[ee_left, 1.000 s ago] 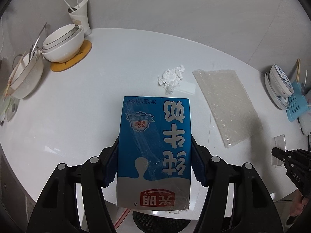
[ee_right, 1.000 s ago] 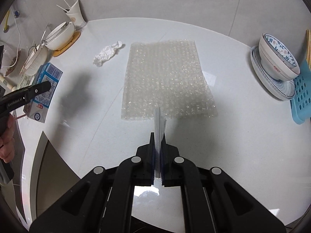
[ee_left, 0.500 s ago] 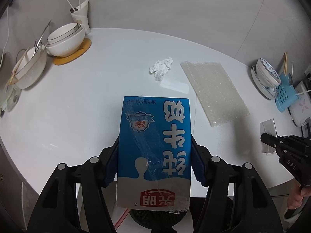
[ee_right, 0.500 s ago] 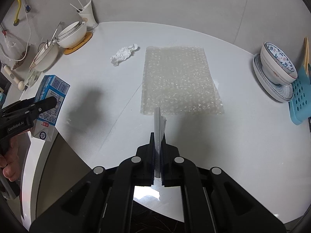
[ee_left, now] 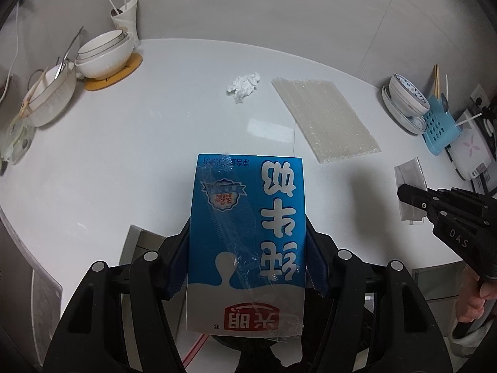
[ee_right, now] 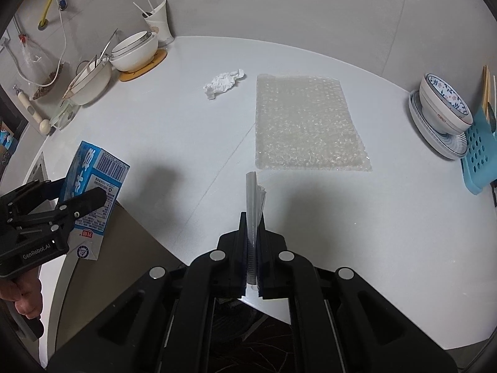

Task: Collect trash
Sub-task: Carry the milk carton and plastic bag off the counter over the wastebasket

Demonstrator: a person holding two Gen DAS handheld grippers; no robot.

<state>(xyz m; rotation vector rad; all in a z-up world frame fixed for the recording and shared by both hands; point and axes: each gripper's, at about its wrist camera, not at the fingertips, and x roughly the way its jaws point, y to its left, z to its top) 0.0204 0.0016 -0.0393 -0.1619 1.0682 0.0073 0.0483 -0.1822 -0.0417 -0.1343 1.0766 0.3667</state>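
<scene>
Here the biggest thing is the round white table. On it lies a flat sheet of bubble wrap, and near that sheet sits a crumpled white tissue. White bowls are stacked on a yellow mat at the far left of the table, with a white cup behind them. A blue patterned bowl sits on plates at the right, next to a blue rack.

The left gripper holds a blue and white milk carton by its two sides. The carton is upside down and is up off the table, near the table's edge.

The right gripper has its fingers pinched tight on a thin, clear plastic wrapper. The wrapper sticks up between them, above the table.

A hand grips the left gripper's handle.
</scene>
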